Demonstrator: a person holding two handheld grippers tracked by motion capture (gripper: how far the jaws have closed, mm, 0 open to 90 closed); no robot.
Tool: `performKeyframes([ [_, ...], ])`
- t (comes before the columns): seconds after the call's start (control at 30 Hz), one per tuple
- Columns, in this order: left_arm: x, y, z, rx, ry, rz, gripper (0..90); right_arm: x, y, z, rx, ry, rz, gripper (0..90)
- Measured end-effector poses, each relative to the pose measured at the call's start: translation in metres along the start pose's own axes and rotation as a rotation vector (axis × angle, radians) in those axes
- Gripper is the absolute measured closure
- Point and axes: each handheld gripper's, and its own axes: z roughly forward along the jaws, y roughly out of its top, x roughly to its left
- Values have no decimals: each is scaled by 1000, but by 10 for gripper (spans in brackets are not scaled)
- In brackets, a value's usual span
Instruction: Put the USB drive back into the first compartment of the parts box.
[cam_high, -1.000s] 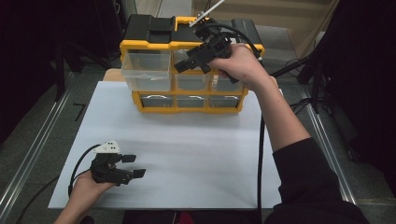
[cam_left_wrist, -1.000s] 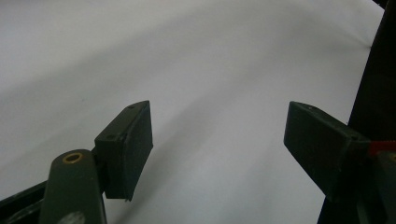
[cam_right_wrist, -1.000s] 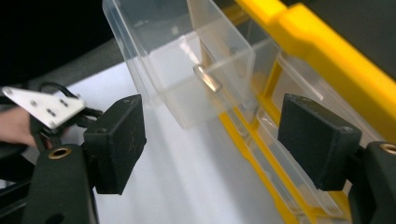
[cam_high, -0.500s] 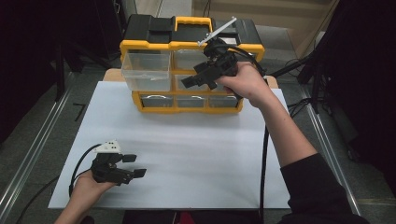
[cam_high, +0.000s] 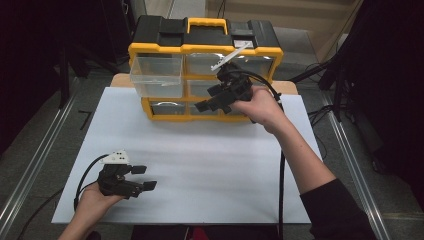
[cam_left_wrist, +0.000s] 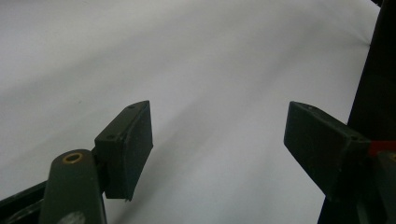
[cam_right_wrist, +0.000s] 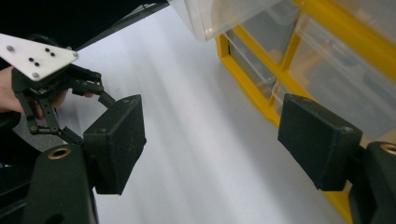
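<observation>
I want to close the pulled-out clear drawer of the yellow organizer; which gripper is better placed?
Probably right: the right gripper, open, is raised just before the yellow organizer box, near its pulled-out clear plastic drawer. The left gripper, open, rests low on the white table sheet.

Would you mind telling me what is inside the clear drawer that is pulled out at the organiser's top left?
The pulled-out drawer looks empty; its clear walls show nothing inside. The yellow organiser hides its rear end.

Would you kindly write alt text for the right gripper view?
The right hand-held gripper is open and empty above a white sheet, beside a yellow organizer with clear drawers. Farther off at left, a hand holds the left hand-held gripper.
</observation>
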Motion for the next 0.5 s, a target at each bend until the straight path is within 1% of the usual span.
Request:
performKeyframes([
  [0.03, 0, 0, 0, -3, 1, 2, 247, 1, -3, 1, -3, -3, 9, 213],
  [0.2, 1, 0, 0, -10, -3, -4, 247, 4, -21, 9, -7, -13, 20, 213],
  [0.27, 1, 0, 0, -12, -5, -4, 247, 6, -29, 13, -12, -8, 23, 213],
  [0.4, 1, 0, -1, -12, -4, 2, 247, 7, -46, 21, -29, 6, 45, 213],
  [0.5, 0, 0, -1, -13, 2, 6, 247, 7, -59, 27, -31, 3, 50, 213],
])
